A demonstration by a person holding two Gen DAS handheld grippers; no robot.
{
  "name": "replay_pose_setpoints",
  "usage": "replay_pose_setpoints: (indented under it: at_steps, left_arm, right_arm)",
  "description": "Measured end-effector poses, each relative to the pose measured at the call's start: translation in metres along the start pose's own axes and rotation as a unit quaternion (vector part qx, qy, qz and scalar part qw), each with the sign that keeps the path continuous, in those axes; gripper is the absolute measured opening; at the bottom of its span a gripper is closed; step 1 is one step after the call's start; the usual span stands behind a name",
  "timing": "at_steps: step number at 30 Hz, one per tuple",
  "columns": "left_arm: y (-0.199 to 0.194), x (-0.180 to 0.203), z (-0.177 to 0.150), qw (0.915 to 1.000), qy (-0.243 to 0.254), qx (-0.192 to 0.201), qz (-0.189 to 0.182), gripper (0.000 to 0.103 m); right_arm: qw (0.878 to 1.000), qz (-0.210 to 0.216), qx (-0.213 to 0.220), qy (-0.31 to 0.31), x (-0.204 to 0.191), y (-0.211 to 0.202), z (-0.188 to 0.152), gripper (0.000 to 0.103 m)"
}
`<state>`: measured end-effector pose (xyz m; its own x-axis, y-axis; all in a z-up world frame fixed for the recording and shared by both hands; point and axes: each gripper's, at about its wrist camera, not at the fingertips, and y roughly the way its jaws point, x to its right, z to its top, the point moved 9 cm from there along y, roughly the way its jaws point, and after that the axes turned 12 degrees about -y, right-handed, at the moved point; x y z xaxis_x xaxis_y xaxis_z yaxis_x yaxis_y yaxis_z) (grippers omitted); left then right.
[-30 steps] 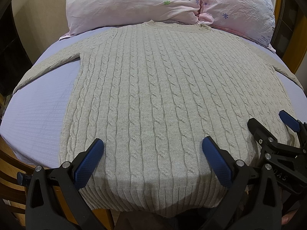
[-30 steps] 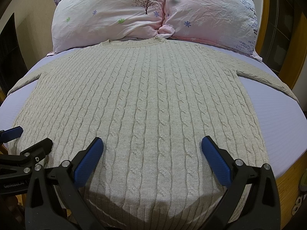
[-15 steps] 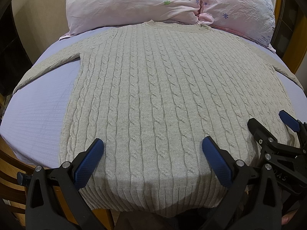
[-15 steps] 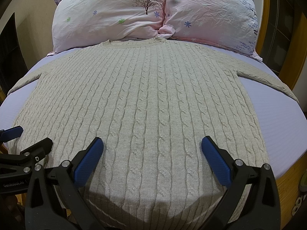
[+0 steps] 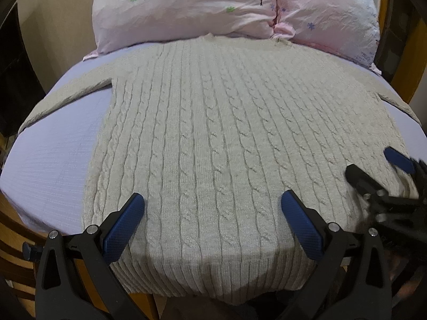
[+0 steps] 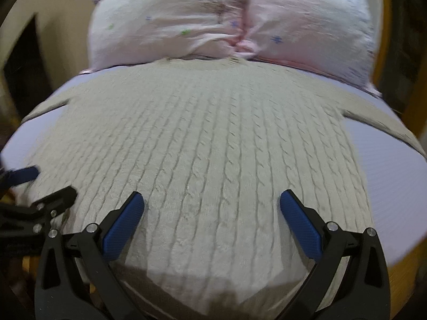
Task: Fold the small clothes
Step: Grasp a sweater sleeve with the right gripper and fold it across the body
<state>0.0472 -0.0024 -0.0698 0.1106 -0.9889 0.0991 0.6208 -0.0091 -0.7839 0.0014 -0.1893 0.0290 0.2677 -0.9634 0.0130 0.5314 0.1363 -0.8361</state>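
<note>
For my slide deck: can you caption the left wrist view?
Open left gripper poised over the hem of a flat cable-knit sweater on a bed, pillows behind.

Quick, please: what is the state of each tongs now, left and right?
Left tongs: open, holding nothing, over the sweater.
Right tongs: open, holding nothing, over the same sweater.

You worked at a bed with a lavender sheet (image 5: 53, 154), two pink floral pillows (image 5: 186, 8) at its head, a wooden frame (image 5: 416, 61) alongside and a beige wall (image 5: 61, 34) behind.
</note>
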Motion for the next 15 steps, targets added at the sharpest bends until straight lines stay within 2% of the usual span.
replay_pose_setpoints:
  at_steps: [1,2,3,5,6,7,9,10,11,13,14,15]
  left_arm:
    - [-0.002,0.002,0.002,1.0000,0.003,0.007,-0.003,0.102]
    - [-0.003,0.001,0.001,1.0000,0.005,0.008,-0.003,0.102]
    - [-0.008,-0.002,-0.002,0.9999,0.008,0.011,-0.005,0.102]
    - [-0.009,0.000,0.001,0.9994,0.019,0.027,-0.010,0.102]
    - [-0.012,-0.001,0.007,0.9987,0.023,0.044,-0.013,0.102]
    - [-0.018,-0.003,0.017,0.9969,0.025,0.072,-0.020,0.102]
    - [-0.031,-0.006,0.033,0.9927,0.023,0.114,-0.034,0.102]
    - [-0.038,-0.009,0.043,0.9897,0.018,0.135,-0.045,0.102]
    - [-0.041,-0.013,0.052,0.9876,0.010,0.147,-0.054,0.102]
    - [-0.042,-0.025,0.072,0.9849,-0.018,0.156,-0.073,0.102]
    - [-0.040,-0.033,0.082,0.9839,-0.035,0.156,-0.080,0.102]
    - [-0.038,-0.041,0.088,0.9827,-0.053,0.156,-0.085,0.102]
  right_arm:
    - [1.000,0.023,0.004,0.008,0.004,-0.004,0.001,0.101]
    - [0.998,0.052,0.018,0.042,0.025,-0.012,0.006,0.101]
    - [0.996,0.054,0.030,0.071,0.047,-0.017,0.010,0.101]
    - [0.986,0.000,0.049,0.156,0.129,-0.030,0.014,0.101]
    - [0.980,-0.027,0.051,0.189,0.161,-0.034,0.012,0.101]
    - [0.970,-0.060,0.052,0.231,0.201,-0.040,0.008,0.097]
    - [0.936,-0.119,0.044,0.328,0.293,-0.046,-0.008,0.083]
    - [0.924,-0.132,0.039,0.356,0.318,-0.047,-0.015,0.074]
    - [0.903,-0.147,0.031,0.402,0.357,-0.046,-0.027,0.070]
    - [0.866,-0.158,0.019,0.473,0.411,-0.040,-0.049,0.063]
    - [0.841,-0.152,0.016,0.518,0.438,-0.033,-0.063,0.059]
    - [0.824,-0.143,0.012,0.548,0.453,-0.026,-0.072,0.057]
